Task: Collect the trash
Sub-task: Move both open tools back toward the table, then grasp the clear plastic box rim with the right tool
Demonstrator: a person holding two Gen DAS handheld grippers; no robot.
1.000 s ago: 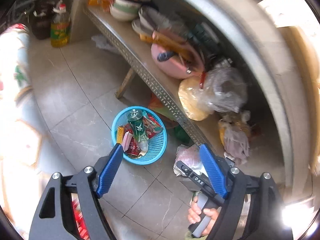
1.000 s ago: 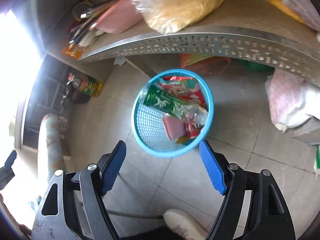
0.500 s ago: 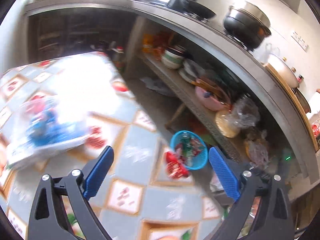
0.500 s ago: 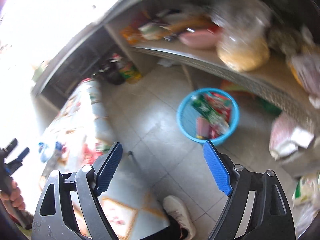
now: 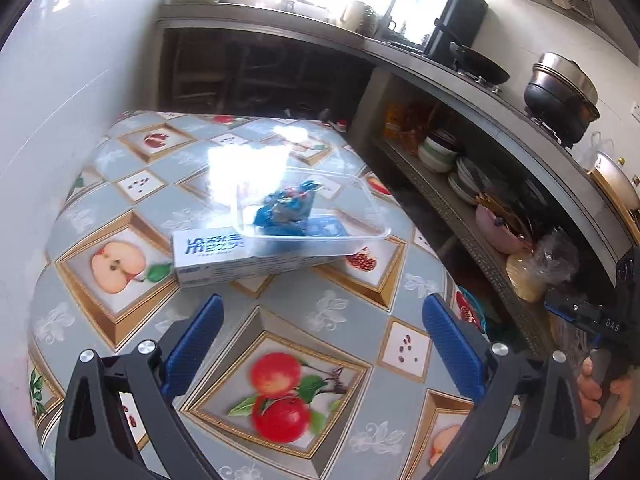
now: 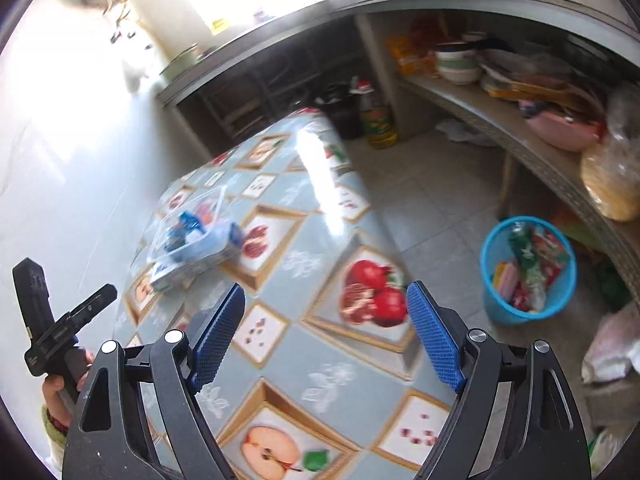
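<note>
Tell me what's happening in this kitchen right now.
A person is clearing trash with a handheld gripper in each hand. Both the left gripper and right gripper are empty over the fruit-print tablecloth; the left jaws are opening. Left on the table: a clear plastic container holding a crumpled blue wrapper, resting on a white carton. The blue basket on the floor already holds wrappers.

"DAS" on right tongs (image 5: 576,314); box (image 5: 256,258) text unreadable

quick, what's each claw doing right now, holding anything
left claw: opening wide, nothing between its fingers.
right claw: open, holding nothing.
</note>
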